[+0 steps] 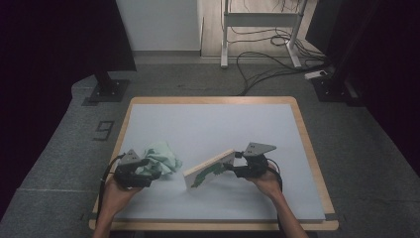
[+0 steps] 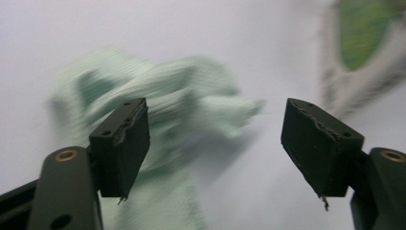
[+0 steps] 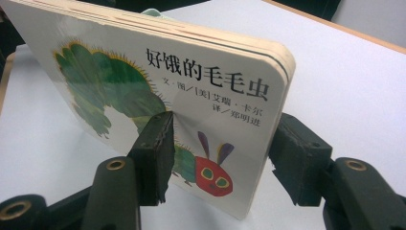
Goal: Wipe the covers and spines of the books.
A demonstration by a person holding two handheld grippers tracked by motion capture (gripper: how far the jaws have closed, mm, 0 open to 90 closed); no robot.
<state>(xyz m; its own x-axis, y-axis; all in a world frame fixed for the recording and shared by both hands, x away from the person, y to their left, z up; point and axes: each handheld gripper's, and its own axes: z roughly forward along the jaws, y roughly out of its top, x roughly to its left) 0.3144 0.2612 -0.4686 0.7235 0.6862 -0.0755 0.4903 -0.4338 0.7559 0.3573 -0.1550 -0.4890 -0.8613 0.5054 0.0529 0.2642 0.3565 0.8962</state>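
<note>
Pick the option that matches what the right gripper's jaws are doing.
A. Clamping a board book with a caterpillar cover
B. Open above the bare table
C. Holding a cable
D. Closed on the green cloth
A: in the right gripper view the right gripper has one jaw pressed on the cover and one behind the board book, holding it propped on edge; the green cloth lies by the left gripper.
</note>
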